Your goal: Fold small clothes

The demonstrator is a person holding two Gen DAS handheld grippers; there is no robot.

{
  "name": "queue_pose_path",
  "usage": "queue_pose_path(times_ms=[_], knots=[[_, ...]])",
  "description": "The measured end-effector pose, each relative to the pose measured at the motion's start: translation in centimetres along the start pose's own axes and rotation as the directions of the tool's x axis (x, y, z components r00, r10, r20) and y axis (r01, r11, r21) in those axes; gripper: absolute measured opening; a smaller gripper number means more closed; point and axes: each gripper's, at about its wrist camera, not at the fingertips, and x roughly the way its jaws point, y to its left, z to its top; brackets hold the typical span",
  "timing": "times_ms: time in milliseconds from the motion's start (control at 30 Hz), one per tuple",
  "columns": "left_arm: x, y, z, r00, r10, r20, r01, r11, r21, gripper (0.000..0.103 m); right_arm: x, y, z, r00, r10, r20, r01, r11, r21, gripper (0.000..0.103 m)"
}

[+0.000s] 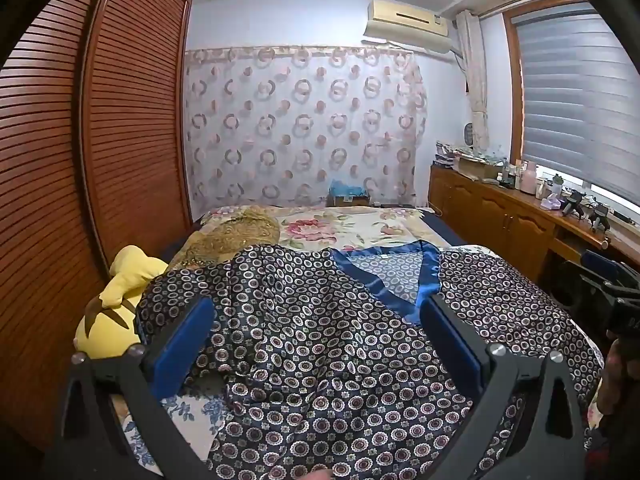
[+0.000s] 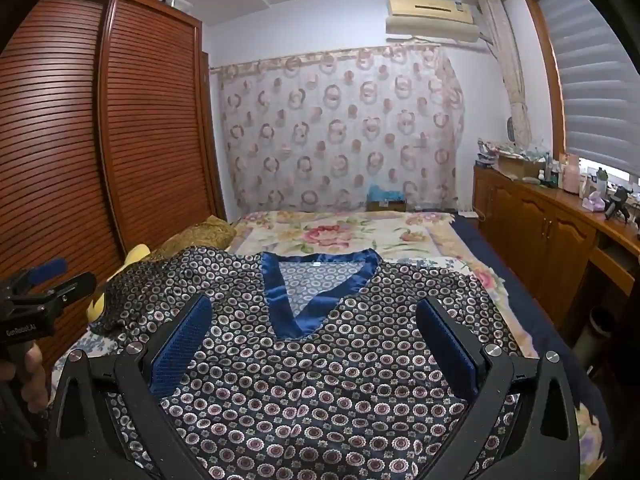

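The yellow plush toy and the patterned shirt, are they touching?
Touching. In the left wrist view the shirt's sleeve lies draped over the plush toy, with no gap between them.

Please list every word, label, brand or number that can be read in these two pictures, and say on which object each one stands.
"GenRobot.AI": white print on the black body of the left gripper, right wrist view.
Letters on the right gripper, at the left wrist view's edge: cut off, unreadable.
Sticker on the air conditioner: too small to read.
Neck tag in the shirt: too small to read.
Bottles on the sideboard: labels blurred.

Yellow plush toy (image 1: pixel 116 312) beside wardrobe (image 1: pixel 60 160)
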Motion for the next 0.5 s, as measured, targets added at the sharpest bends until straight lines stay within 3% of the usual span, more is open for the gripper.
queue_pose_path(times_ms=[500], knots=[[0.09, 0.44, -0.06, 1.0, 0.007, 0.002, -0.007, 1.0, 0.002, 0.103, 0.04, -0.11, -0.03, 1.0, 0.003, -0.002, -0.003, 1.0, 0.002, 0.103]])
